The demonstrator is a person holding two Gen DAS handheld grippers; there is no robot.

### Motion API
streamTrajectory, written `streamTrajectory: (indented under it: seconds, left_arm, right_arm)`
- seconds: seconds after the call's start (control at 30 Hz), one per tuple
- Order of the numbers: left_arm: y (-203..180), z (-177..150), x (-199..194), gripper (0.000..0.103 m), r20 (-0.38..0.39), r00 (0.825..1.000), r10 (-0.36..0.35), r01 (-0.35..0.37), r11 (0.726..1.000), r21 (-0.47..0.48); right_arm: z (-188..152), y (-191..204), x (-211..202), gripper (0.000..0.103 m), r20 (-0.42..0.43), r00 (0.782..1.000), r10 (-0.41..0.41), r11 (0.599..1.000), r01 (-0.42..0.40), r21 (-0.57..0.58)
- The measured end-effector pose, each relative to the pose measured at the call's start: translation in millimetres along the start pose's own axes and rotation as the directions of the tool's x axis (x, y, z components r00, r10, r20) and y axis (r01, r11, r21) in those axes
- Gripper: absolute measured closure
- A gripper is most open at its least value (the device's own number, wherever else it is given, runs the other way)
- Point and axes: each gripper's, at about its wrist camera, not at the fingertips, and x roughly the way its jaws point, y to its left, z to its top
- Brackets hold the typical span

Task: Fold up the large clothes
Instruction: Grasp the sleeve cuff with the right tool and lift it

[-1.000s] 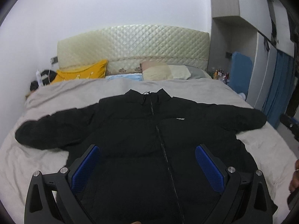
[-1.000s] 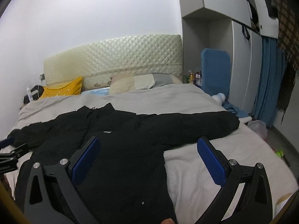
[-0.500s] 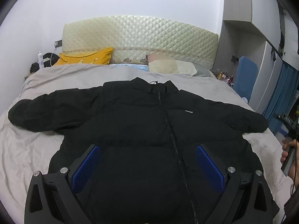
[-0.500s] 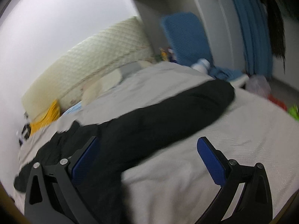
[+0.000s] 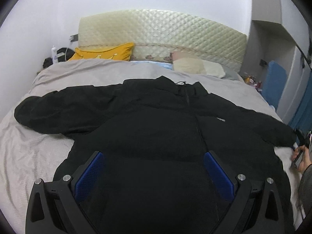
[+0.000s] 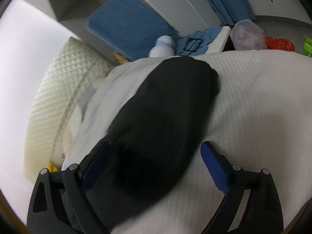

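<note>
The black puffer jacket (image 5: 156, 132) is lying face-up and spread out on the bed (image 5: 29, 152), collar toward the quilted headboard (image 5: 161, 33). The right gripper (image 6: 154, 156) is hanging wide open right over the right sleeve (image 6: 165, 105), whose long axis is running straight ahead between its blue pads, cuff at the far end. The left gripper (image 5: 154, 167) is hovering open over the hem, gripping nothing. Puffy, slippery-looking fabric, so it's probably going to bulge.

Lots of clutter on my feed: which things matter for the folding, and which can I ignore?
For the job:
jacket, spread flat on the bed
its sleeve, lying between the right gripper's open fingers
left gripper, open over the jacket

Lying about:
yellow cushion
pillow
blue pad
red bag
</note>
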Motion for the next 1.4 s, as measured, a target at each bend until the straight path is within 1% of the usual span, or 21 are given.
streamTrajectory:
  seconds: [0.07,0.17,0.2,0.23,0.27,0.33,0.37,0.43,0.47,0.53,0.6,0.7,0.83,0.97,1.03,1.07,1.1,1.17,1.23,1.33,1.4]
  left_arm:
    - [0.7,8.1,10.1,0.000,0.010,1.000,0.019,-0.019,1.000,-0.021]
    - [-3.6,20.2,34.5,0.000,0.010,0.997,0.074,-0.074,0.997,0.013]
    - [-2.9,21.5,39.4,0.000,0.014,0.996,0.087,-0.087,0.996,0.011]
    - [-2.2,22.4,46.7,0.000,0.016,0.995,0.094,-0.095,0.995,0.007]
    - [-1.9,23.0,51.7,0.000,0.011,0.995,0.097,-0.097,0.995,0.006]
    - [-0.8,23.8,69.4,0.000,-0.025,0.995,0.098,-0.098,0.995,0.001]
    - [-0.5,23.7,73.8,0.000,-0.035,0.995,0.097,-0.097,0.995,0.001]
    - [-0.1,24.2,84.7,0.000,-0.061,0.993,0.104,-0.104,0.995,0.005]
    - [0.6,25.7,88.9,0.000,-0.068,0.991,0.111,-0.111,0.994,0.007]
    - [1.1,29.2,90.2,0.000,-0.076,0.992,0.102,-0.102,0.995,0.010]
    - [1.9,33.2,84.5,0.000,-0.056,0.995,0.088,-0.088,0.996,0.005]
    - [0.0,30.1,72.3,0.000,0.003,0.995,0.099,-0.099,0.995,0.024]
    - [-2.9,19.5,61.5,0.000,-0.004,0.996,0.084,-0.084,0.995,0.049]
    - [-1.4,9.3,36.0,0.000,0.005,0.998,0.069,-0.070,0.995,0.068]
    - [0.6,6.2,20.0,0.000,0.062,0.996,0.062,-0.067,0.994,0.081]
    - [0.8,5.8,14.0,0.000,0.069,0.995,0.077,-0.083,0.992,0.093]
    - [1.8,7.1,9.5,0.000,0.061,0.995,0.082,-0.088,0.992,0.096]
    - [6.2,9.3,-4.6,0.000,0.075,0.996,0.044,-0.050,0.995,0.086]
    - [8.5,11.0,-18.5,0.000,0.092,0.995,0.049,-0.057,0.995,0.081]
    - [7.9,11.3,-41.0,0.000,0.116,0.992,0.048,-0.061,0.993,0.106]
    - [10.0,12.6,-54.3,0.000,0.112,0.993,0.036,-0.047,0.993,0.105]
  right_arm:
    - [11.3,-5.1,17.9,0.009,0.019,1.000,-0.002,1.000,0.002,0.009]
    - [23.9,-3.7,31.0,0.010,0.082,0.996,0.023,0.999,-0.022,-0.024]
    - [24.9,-2.2,31.8,0.016,0.099,0.995,0.028,0.999,-0.024,-0.039]
    - [26.1,-1.2,32.0,0.027,0.123,0.992,0.039,0.998,-0.033,-0.048]
    - [28.6,-4.8,32.3,0.033,0.135,0.990,0.048,0.998,-0.042,-0.043]
    - [30.5,-12.3,34.1,0.049,0.145,0.988,0.047,0.999,-0.047,-0.009]
    - [31.7,-15.2,35.1,0.052,0.149,0.988,0.046,0.999,-0.046,0.000]
    - [30.6,-15.5,30.8,0.065,0.163,0.986,0.030,0.999,-0.032,0.010]
    - [30.9,-13.5,29.9,0.069,0.164,0.986,0.021,1.000,-0.022,0.002]
    - [29.8,-2.7,25.1,0.083,0.163,0.987,-0.002,0.999,0.009,-0.039]
    - [30.4,7.8,19.9,0.089,0.166,0.986,-0.019,0.996,0.032,-0.079]
    - [34.6,17.8,9.1,0.093,0.187,0.982,-0.016,0.992,0.039,-0.117]
    - [41.1,19.3,-12.0,0.095,0.234,0.972,-0.013,0.991,0.044,-0.128]
    - [49.0,23.4,-45.0,0.095,0.280,0.960,-0.017,0.990,0.055,-0.129]
    - [52.3,29.5,-69.0,0.095,0.296,0.955,-0.030,0.989,0.070,-0.127]
    - [53.3,33.3,-80.4,0.095,0.305,0.952,-0.029,0.990,0.071,-0.125]
    - [54.3,39.1,-91.9,0.095,0.313,0.950,-0.024,0.989,0.067,-0.129]
    - [56.6,55.6,-112.3,0.095,0.321,0.947,-0.013,0.985,0.068,-0.160]
    - [59.3,78.5,-132.4,0.095,0.327,0.945,0.006,0.979,0.061,-0.196]
    - [57.5,113.1,-159.6,0.095,0.329,0.944,0.033,0.969,0.051,-0.242]
    - [52.6,135.2,-175.8,0.095,0.334,0.941,0.059,0.959,0.039,-0.280]
